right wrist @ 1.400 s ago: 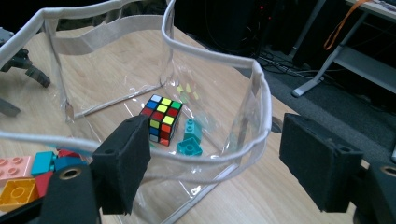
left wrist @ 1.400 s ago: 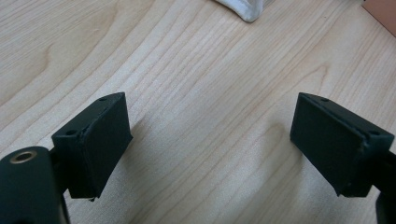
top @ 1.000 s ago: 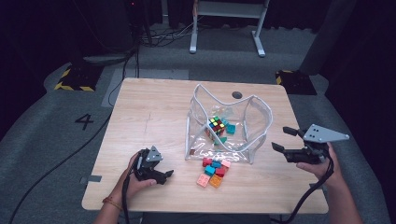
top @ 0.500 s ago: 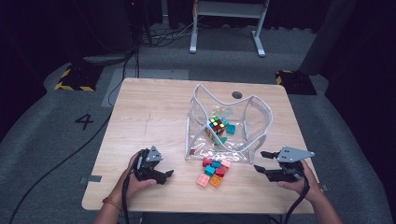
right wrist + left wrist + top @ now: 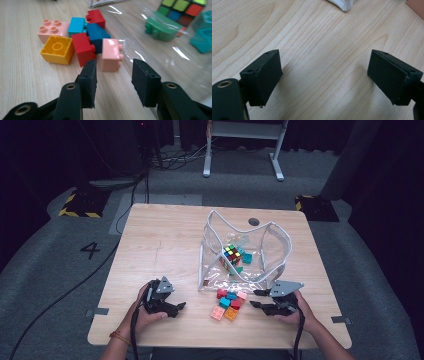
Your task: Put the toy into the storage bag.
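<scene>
Several toy bricks [image 5: 229,303] lie in a pile on the wooden table [image 5: 165,245], in front of a clear plastic bag [image 5: 270,255]. Inside the bag are a colour cube [image 5: 231,254], a green brick [image 5: 162,28] and teal bricks [image 5: 203,37]. My right gripper [image 5: 255,298] sits low just right of the pile. Its jaws have just been closing, stand partly open, and nothing is between them. In the right gripper view, a pale pink brick [image 5: 110,55] lies just ahead of the gripper [image 5: 113,75]. My left gripper [image 5: 179,307] rests open at the front left over bare wood, also open in its own view [image 5: 324,77].
Beside the pink brick lie red [image 5: 83,48], blue [image 5: 97,33], yellow [image 5: 58,49] and peach [image 5: 51,28] bricks. A round hole [image 5: 253,221] is in the table behind the bag. A white corner of the bag [image 5: 343,4] shows ahead of the left gripper. Bare wood spreads across the table's left half.
My right gripper has come down and leftward from beside the bag to the table next to the brick pile, and its jaws have narrowed. The left gripper has stayed put.
</scene>
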`<state>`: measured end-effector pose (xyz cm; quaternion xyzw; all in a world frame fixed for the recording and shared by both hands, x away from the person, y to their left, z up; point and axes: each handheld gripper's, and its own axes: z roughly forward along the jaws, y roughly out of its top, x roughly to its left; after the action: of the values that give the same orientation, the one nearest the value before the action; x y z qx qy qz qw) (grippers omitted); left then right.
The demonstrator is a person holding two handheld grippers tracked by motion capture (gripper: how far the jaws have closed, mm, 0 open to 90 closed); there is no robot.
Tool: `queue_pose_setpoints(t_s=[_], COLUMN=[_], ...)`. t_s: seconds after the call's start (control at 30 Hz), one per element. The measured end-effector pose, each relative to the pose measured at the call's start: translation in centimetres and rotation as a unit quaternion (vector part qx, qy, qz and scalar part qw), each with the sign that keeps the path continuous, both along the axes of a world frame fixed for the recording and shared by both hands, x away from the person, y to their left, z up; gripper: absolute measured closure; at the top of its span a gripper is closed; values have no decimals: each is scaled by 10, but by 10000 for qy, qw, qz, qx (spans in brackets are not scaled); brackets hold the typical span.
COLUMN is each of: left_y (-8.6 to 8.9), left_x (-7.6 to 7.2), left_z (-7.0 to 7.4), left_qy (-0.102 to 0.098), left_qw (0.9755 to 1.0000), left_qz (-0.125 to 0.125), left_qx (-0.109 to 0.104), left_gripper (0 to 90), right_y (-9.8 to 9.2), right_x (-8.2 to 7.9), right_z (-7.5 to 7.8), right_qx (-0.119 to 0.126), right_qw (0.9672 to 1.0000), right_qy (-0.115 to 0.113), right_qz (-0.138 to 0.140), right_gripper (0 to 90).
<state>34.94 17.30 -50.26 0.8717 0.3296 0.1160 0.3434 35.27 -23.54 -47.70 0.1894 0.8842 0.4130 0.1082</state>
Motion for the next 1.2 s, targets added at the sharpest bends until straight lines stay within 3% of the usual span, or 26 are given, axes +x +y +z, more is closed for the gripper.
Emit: queue_pose_setpoints(t_s=[0.07, 0.1, 0.17, 0.27, 0.3, 0.33, 0.37, 0.4, 0.53, 0.67, 0.83, 0.87, 0.97, 1.03, 1.2], left_y=[0, 0, 0, 0, 0, 0, 0, 0, 0, 0, 0, 0, 0, 0, 0], left_x=[0, 0, 0, 0, 0, 0, 0, 0, 0, 0, 0, 0, 0, 1, 0], left_z=[0, 0, 0, 0, 0, 0, 0, 0, 0, 0, 0, 0, 0, 0, 0], left_qy=[1, 0, 10, 18, 11, 18, 18, 18, 13, 18, 19, 18, -32, 13, 19], left_qw=[10000, 10000, 10000, 10000, 10000, 10000, 10000, 10000, 10000, 10000, 10000, 10000, 10000, 10000, 10000], left_qz=[1, 3, -7, -7, -4, -6, -7, -5, -10, -6, -7, -6, -23, -41, -3], left_qx=[1, 0, -18, -23, -19, -24, -23, -25, -26, -25, -25, -25, 31, -7, -27], left_gripper=[123, 123, 123, 123, 123, 124, 123, 124, 123, 124, 124, 124, 123, 123, 124], right_y=[7, 10, 16, 21, 23, 23, 25, 27, 31, 30, 27, 26, 22, 19, 14], right_x=[3, 2, 7, 10, 12, 14, 14, 13, 13, 13, 12, 13, 11, 9, 5], right_z=[-3, -3, -5, -6, -7, -8, -8, -10, -13, -13, -13, -14, -12, -11, -10], right_qx=[-24, -52, -69, -17, -35, -148, -178, -173, -151, -242, -209, -194, -211, -127, -234], right_qw=[9999, 10000, 9999, 10000, 9999, 9995, 9996, 9998, 9998, 9996, 9997, 9997, 9996, 9999, 9995], right_qy=[-109, -29, -116, -55, -86, -256, -223, -42, 22, -67, -35, -160, -173, -77, -188], right_qz=[79, 10, 50, 35, 50, 66, 12, -106, -130, -90, -90, -5, 43, -1, 79], right_gripper=[564, 574, 574, 574, 574, 574, 574, 574, 603, 659, 666, 666, 667, 667, 667])
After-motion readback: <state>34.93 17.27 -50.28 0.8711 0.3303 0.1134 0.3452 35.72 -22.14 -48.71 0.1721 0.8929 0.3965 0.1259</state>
